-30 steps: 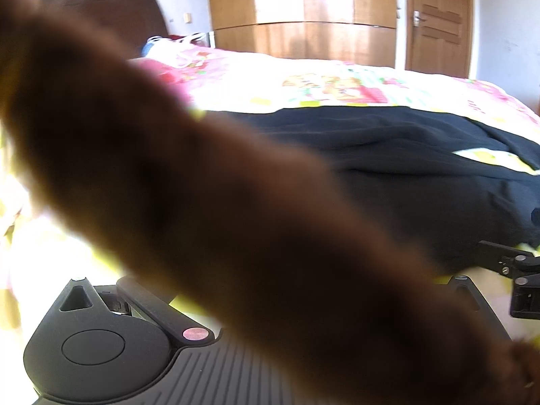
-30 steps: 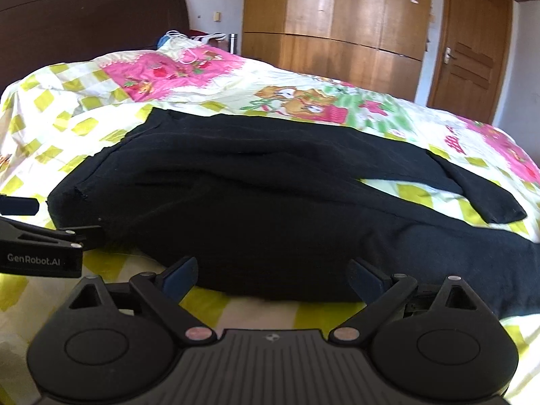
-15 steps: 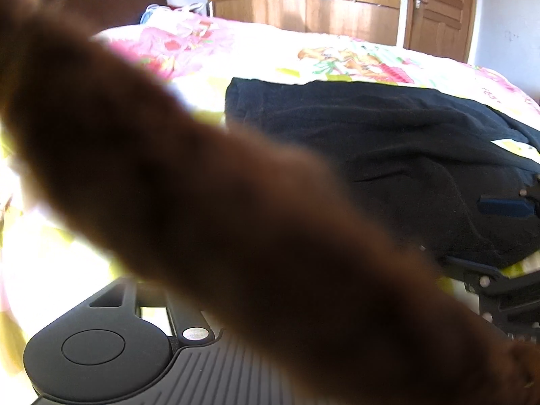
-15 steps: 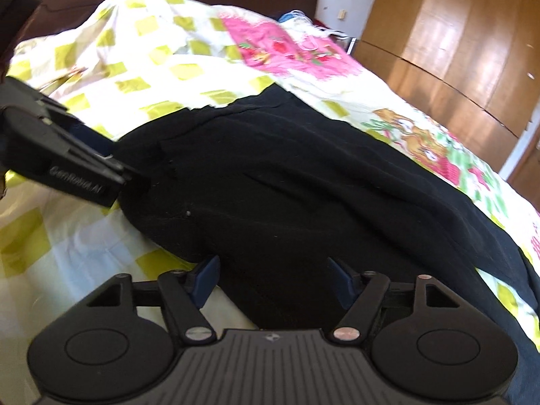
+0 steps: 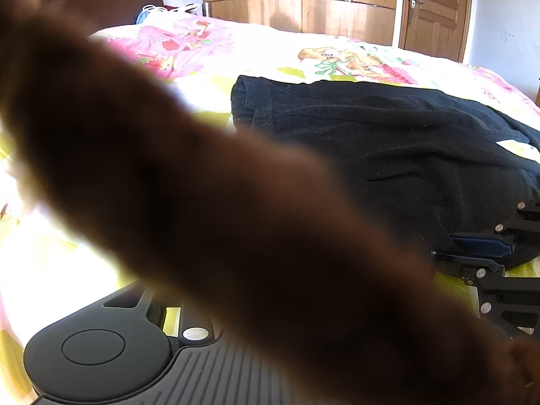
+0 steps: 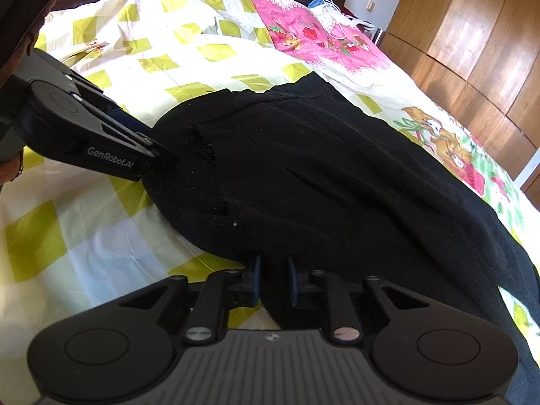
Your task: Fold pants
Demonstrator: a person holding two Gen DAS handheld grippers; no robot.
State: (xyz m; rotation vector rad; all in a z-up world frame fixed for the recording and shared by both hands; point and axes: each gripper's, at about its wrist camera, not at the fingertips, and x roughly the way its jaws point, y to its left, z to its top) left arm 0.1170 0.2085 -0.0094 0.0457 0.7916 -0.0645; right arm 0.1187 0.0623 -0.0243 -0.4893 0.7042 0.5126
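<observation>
In the right wrist view, the left gripper (image 6: 158,155), marked "GenRobot.AI", bites the pants' (image 6: 303,175) left edge; its jaws have just been closing. The black pants lie on the checked bedsheet (image 6: 84,236), long axis running from lower right toward upper left. The right gripper (image 6: 274,281), just closing too, clamps their near edge.

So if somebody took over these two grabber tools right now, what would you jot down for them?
Right gripper: jaws have just been closing, now pinching the near edge of the black pants.
Left gripper: also just closing, its tip at the pants' waist end; grip looks made, but its own camera is blocked by a brown blur.
Pants lie spread on the bed, legs running away to the right.
Done: both ends grabbed. No fold made yet.
Left: lift and fold the pants over.
</observation>
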